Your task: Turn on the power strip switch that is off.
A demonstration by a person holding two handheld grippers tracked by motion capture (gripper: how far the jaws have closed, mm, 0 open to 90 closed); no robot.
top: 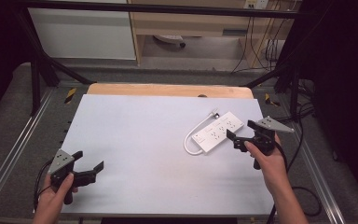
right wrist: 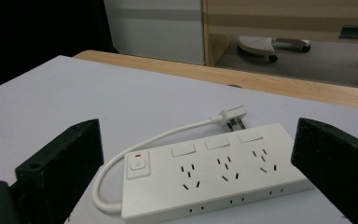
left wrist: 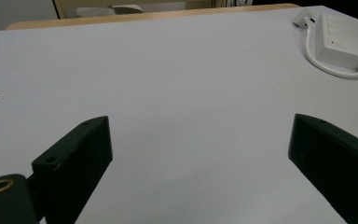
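The right tongs (top: 240,131) stand wide open just beside the white power strip (top: 217,131), which lies flat on the desk (top: 135,140), probably ready to grip it. The left tongs (top: 88,162) wait open, holding nothing.

Left of and in front of the power strip (top: 217,131) the bench (top: 135,140) lies bare, its looped cord (top: 189,138) the only obstacle beside it.
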